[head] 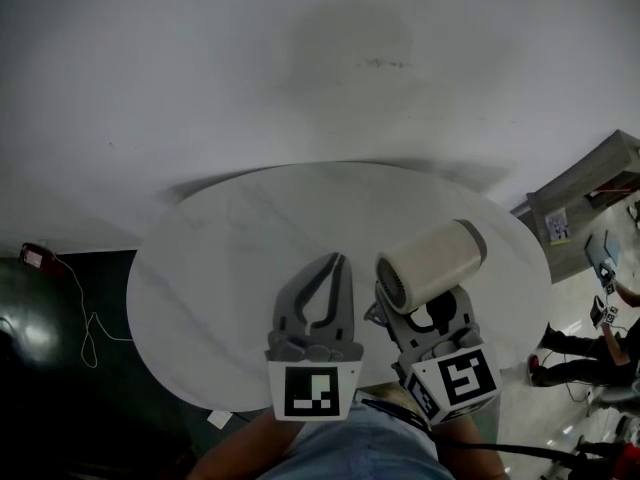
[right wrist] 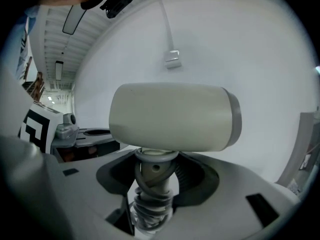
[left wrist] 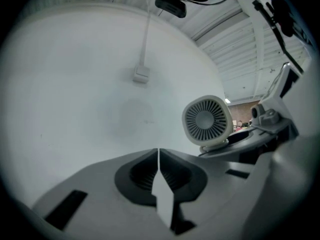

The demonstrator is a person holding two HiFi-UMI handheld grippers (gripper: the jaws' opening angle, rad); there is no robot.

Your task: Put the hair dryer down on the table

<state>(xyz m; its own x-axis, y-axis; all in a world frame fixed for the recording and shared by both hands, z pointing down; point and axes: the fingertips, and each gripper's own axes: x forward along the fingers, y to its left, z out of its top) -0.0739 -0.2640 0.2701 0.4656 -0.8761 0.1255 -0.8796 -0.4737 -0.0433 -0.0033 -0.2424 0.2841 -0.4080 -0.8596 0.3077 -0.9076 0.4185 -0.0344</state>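
Observation:
The hair dryer (head: pixel 432 265) has a cream barrel with a grey ring at one end and hangs above the round white table (head: pixel 200 258). My right gripper (head: pixel 425 313) is shut on its handle (right wrist: pixel 152 181), which has the cord wound round it. The barrel (right wrist: pixel 172 116) lies crosswise above the jaws. In the left gripper view the dryer's round rear grille (left wrist: pixel 206 120) shows to the right. My left gripper (head: pixel 340 260) is beside it on the left, jaws together and nothing in them; the tips meet in the left gripper view (left wrist: pixel 158 153).
Left of the table, a black cable and a small device (head: pixel 35 256) lie on the dark floor. A grey cabinet (head: pixel 590 188) and people (head: pixel 600 338) are at the right. A white cable with a small box (left wrist: pixel 141 74) hangs in front of the pale background.

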